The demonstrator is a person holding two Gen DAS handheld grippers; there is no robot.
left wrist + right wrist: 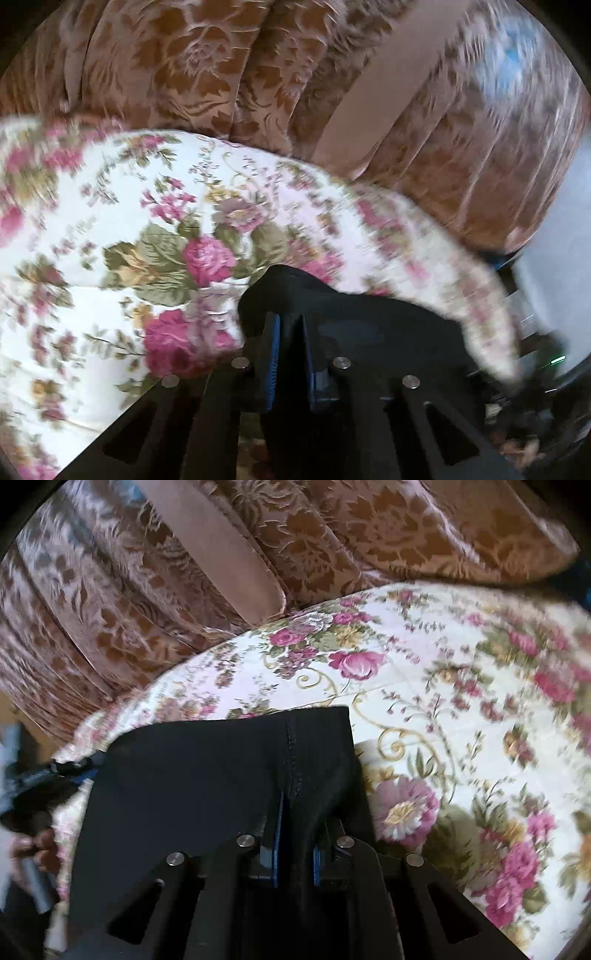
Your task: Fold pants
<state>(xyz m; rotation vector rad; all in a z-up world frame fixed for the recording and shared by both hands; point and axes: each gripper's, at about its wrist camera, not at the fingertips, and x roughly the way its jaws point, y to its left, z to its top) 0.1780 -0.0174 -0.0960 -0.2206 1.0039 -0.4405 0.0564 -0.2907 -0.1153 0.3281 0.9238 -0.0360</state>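
The black pants (221,775) hang over a floral bed cover (443,701). In the right wrist view my right gripper (295,827) is shut on a seamed edge of the pants, with cloth bunched between its blue pads (277,834). In the left wrist view my left gripper (291,339) is shut on another bunched part of the black pants (332,310), held above the floral cover (147,221). The left gripper also shows at the left edge of the right wrist view (44,775), holding the far end of the cloth. Both views are blurred by motion.
A brown patterned sofa back with cushions (258,74) rises behind the cover, and shows in the right wrist view (147,590). A plain tan strip (369,92) runs between cushions. The cover's edge drops off at the right (498,332) toward dark clutter.
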